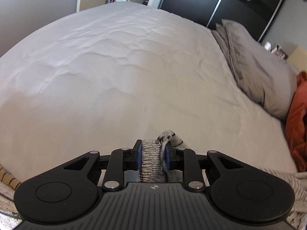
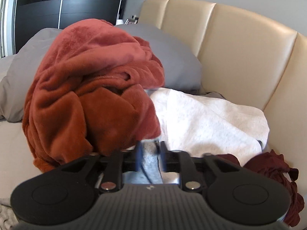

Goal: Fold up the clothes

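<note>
Grey ribbed knit, a sock [image 1: 151, 157] by its cuff, is pinched between the blue pads of the left hand-held gripper [image 1: 152, 154], jaws narrow and closed on the fabric, above the bed sheet [image 1: 115, 72].

Right hand-held gripper [image 2: 149, 158]: blurred. Its jaws stand partly apart with pale grey cloth [image 2: 150, 164] lying between them; whether the pads press on it cannot be told.

Surroundings in the right wrist view: rust fleece garment [image 2: 86, 95] heaped at 10 o'clock, white garment [image 2: 207, 120] at 2 o'clock, dark red garment [image 2: 272, 170] at 4 o'clock, headboard [image 2: 239, 44] behind. The pillow [image 1: 253, 71] lies at 2 o'clock in the left wrist view.

Likely faults:

1. Loss of hold, right side. With the jaws this far apart, the pale grey cloth would probably drop back onto the pile.
2. Snagging. The fleece sits just beside the right jaws (its edge nearly overlaps them); a lift may drag it along.
3. Slippage, left side. Only a bunched cuff is gripped; a sideways pull could strip it free.
4. Poor fold. A twisted cuff would probably lay down creased on the sheet.
</note>
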{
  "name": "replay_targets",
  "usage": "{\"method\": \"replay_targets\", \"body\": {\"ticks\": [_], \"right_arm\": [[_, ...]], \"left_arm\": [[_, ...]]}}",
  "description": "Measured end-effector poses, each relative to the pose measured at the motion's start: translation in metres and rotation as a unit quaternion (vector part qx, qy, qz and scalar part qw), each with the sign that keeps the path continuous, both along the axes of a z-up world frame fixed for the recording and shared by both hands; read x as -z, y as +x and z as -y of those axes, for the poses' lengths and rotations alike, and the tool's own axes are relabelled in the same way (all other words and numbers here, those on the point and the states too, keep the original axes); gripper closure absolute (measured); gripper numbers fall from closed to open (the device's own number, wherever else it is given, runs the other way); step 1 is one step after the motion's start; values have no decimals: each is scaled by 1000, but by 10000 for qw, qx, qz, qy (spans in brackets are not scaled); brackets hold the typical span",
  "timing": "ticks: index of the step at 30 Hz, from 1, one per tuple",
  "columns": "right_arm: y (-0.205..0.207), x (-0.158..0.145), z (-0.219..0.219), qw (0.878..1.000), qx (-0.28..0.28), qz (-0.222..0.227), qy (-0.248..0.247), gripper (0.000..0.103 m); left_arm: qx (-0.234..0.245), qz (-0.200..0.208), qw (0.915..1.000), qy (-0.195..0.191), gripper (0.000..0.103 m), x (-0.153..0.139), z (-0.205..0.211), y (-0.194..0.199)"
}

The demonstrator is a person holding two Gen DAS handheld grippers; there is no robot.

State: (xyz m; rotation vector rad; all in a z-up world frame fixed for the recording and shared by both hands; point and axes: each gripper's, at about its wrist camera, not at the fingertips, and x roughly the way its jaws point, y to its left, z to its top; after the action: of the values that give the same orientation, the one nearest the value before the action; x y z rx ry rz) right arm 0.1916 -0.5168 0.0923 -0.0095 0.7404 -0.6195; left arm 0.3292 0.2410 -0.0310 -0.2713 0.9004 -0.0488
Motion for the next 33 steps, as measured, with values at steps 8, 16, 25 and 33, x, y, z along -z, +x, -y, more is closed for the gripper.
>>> {"method": "replay_targets", "body": {"ticks": [8, 16, 25, 33], "right_arm": [[-75, 43, 5, 9958, -450, -228, 763, 65], [-111, 109, 27, 9770, 59, -173, 2124, 65], [-85, 146, 42, 9496, 291, 102, 3121, 85], [-94, 79, 36, 9519, 124, 933, 2916, 99]], "left_arm": [[-35, -115, 9999, 110, 82, 4, 2, -2], [-10, -195, 9994, 298, 82, 7, 7, -1], [40, -346, 9981, 499, 82, 15, 10, 3], [64, -230, 9988, 426, 82, 5, 8, -1]]}}
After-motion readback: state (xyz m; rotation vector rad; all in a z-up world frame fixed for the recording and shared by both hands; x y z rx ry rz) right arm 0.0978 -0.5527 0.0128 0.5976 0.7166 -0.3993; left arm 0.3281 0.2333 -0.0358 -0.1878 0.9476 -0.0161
